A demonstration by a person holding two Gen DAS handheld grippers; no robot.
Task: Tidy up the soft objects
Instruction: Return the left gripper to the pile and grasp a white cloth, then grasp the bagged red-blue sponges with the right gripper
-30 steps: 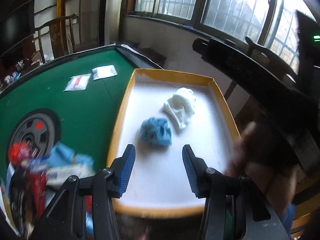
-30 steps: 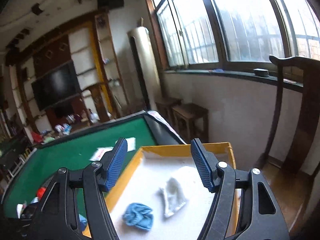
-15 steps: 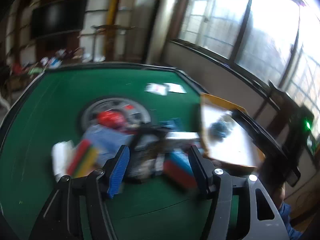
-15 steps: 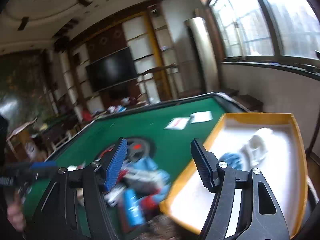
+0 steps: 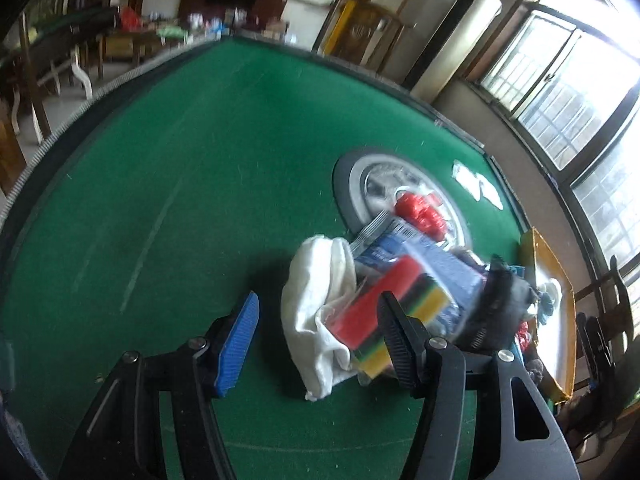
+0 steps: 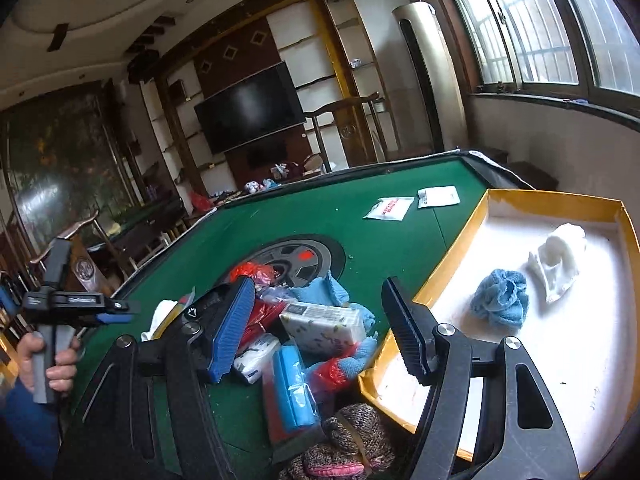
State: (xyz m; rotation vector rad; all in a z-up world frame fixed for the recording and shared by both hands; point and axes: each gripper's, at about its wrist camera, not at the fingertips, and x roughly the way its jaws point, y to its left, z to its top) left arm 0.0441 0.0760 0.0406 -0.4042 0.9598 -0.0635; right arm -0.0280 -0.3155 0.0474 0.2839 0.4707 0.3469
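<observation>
A pile of mixed items lies on the green table [image 5: 168, 184]. At its near edge is a white cloth [image 5: 316, 312] beside a red, green and yellow sponge pack [image 5: 384, 308]. My left gripper [image 5: 316, 340] hovers open over that cloth, its pads not pressing it. In the right wrist view my right gripper [image 6: 320, 332] stands open above the pile, over a white tissue pack [image 6: 324, 320] and a light blue cloth [image 6: 328, 288]. The yellow-rimmed tray [image 6: 452, 248] at the right holds a blue cloth [image 6: 500, 300] and a white cloth [image 6: 560, 256].
A knitted brown and pink item [image 6: 352, 440] lies at the table's near edge. Two white packets [image 6: 412, 204] rest farther back on the felt. A hand [image 6: 48, 360] holds the left gripper [image 6: 120, 311] at the left. Chairs and a window surround the table.
My left gripper swung from above the tray leftward to the pile and rolled; its jaws stand wider. The right gripper turned from the window side toward the table and dipped.
</observation>
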